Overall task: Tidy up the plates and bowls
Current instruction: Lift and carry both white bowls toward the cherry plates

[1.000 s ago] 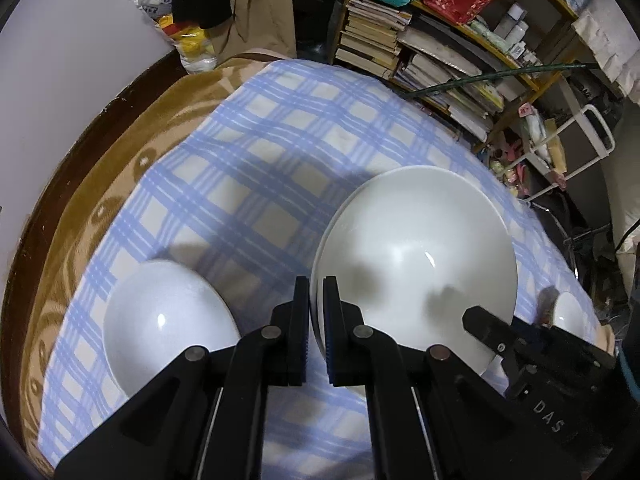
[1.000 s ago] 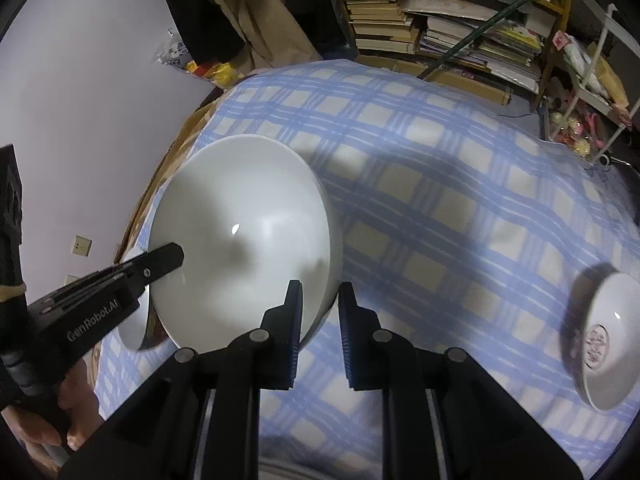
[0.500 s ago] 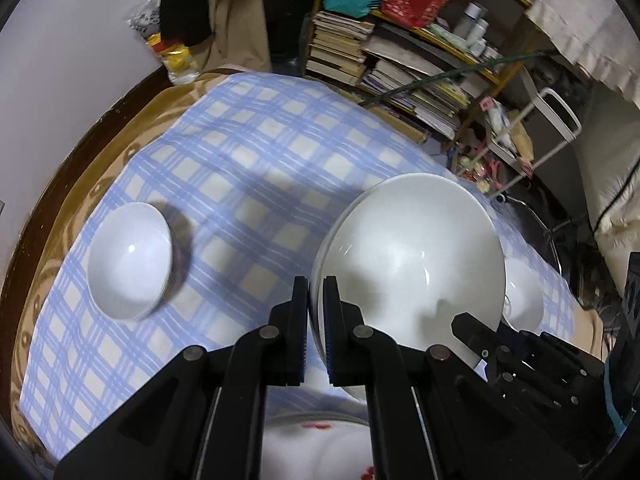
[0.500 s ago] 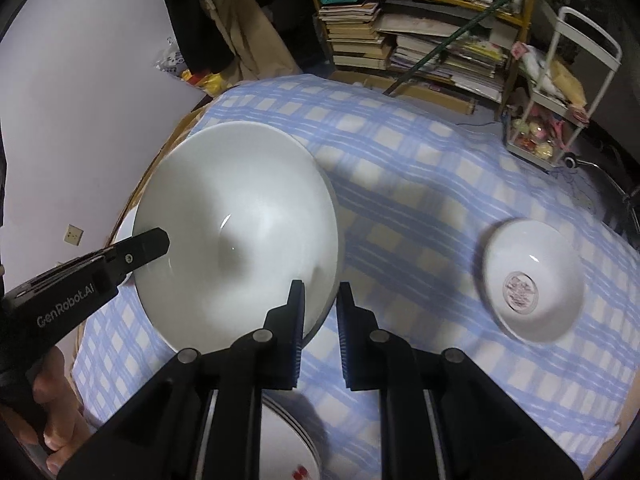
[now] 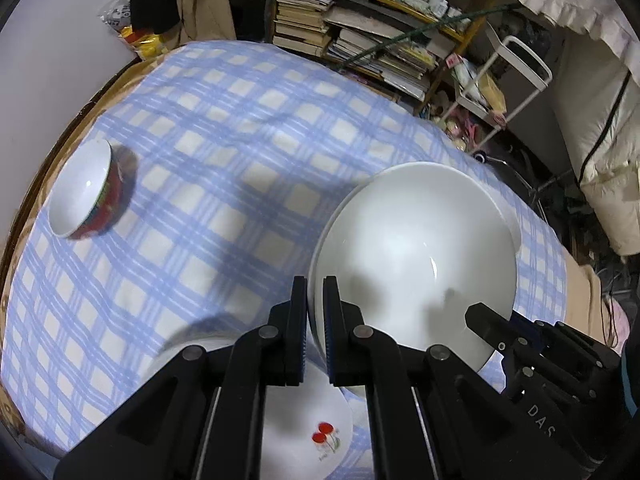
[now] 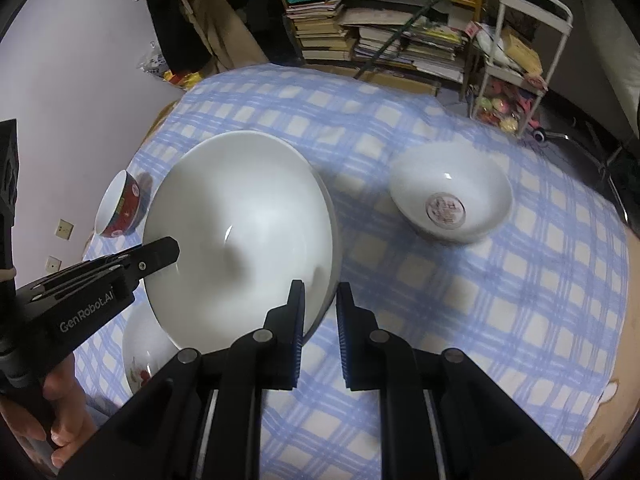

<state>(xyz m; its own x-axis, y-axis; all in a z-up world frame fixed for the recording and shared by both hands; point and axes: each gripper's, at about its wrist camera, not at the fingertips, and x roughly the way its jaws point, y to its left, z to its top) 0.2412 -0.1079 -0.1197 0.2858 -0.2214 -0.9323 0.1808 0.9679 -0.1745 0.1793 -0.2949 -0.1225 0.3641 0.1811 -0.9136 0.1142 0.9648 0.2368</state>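
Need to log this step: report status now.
Left gripper and right gripper both shut on big white bowl, held off the cloth. Flowered plate below it. Nothing in the way.

The left gripper (image 5: 316, 312) points steeply down, its jaws nearly together and pinching a thin rim between the pads. The right gripper (image 6: 320, 312) tilts down likewise, jaws a little wider, clamped on the opposite rim of the same white bowl (image 6: 240, 232). A bare hand (image 6: 60, 412) wraps the left gripper's handle, fingers curled, below and left of the right jaws.
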